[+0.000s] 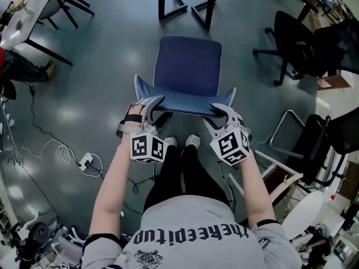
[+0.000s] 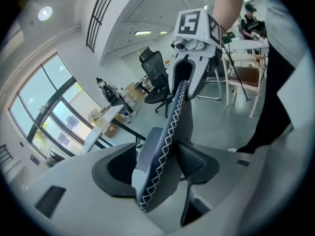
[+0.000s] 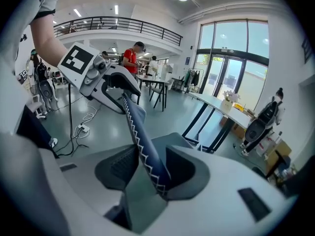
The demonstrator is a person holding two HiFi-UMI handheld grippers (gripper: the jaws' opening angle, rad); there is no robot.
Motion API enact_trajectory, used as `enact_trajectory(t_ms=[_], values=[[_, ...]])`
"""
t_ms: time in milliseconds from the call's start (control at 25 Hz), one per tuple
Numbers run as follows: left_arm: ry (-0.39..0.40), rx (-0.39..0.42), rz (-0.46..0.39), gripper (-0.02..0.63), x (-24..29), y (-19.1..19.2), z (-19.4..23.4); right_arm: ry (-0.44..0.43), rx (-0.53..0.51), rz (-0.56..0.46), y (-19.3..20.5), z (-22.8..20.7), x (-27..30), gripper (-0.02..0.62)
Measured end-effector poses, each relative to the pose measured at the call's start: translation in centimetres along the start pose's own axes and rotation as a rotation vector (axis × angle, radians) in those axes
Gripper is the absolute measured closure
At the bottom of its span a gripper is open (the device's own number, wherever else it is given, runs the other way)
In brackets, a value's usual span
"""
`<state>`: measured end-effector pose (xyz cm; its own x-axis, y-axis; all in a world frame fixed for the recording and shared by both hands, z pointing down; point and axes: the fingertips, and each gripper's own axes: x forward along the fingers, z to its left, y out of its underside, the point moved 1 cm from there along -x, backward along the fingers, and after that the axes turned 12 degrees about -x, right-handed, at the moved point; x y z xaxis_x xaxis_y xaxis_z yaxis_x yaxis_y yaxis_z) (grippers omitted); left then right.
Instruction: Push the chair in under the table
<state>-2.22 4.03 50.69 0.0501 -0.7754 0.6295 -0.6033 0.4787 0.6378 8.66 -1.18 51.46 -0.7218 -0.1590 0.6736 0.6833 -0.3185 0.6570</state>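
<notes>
At the far left of the head view a white power strip (image 1: 85, 162) and its cable lie on the grey floor (image 1: 101, 66). Right of it, the left gripper (image 1: 152, 104) sits at the left corner of the backrest (image 1: 185, 101) of the blue chair (image 1: 189, 66). In the left gripper view its jaws stand spread, with the white-stitched backrest edge between them. The edge leans on the right-hand pad (image 2: 199, 163) and stands off the other.

The chair fills the middle of the frame. Its seat (image 1: 189, 58) faces the top of the picture and its backrest is nearest the person. It stands clear of the table (image 1: 208, 7), whose black legs show at the top centre, with bare floor between them. The person's white shoes (image 1: 193, 141) stand just below the backrest.

At the backrest's right corner the right gripper (image 1: 220, 110) has its jaws pinching the stitched edge. In the right gripper view both pads (image 3: 118, 166) lie against the fabric. Black office chairs (image 1: 294, 43) stand at the upper right.
</notes>
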Motion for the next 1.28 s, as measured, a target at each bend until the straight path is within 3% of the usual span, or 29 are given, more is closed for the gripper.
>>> enact_trajectory(t_ms=[120, 400, 880, 1280], values=[[0.048, 0.0, 0.005, 0.392, 0.4, 0.3, -0.5, -0.002, 0.015, 0.005, 0.0, 0.0, 0.0, 0.413], [0.035, 0.043, 0.007, 0.437, 0.7, 0.2, -0.3, 0.032, 0.005, 0.002, -0.1, -0.3, 0.1, 0.43], [-0.01, 0.061, -0.009, 0.445, 1.6, -0.6, 0.3, 0.084, -0.016, -0.023, 0.3, -1.4, 0.2, 0.433], [0.011, 0.005, 0.034, 0.443, 4.3, -0.6, 3.7, 0.074, -0.046, -0.041, -0.3, -5.1, 2.5, 0.439]])
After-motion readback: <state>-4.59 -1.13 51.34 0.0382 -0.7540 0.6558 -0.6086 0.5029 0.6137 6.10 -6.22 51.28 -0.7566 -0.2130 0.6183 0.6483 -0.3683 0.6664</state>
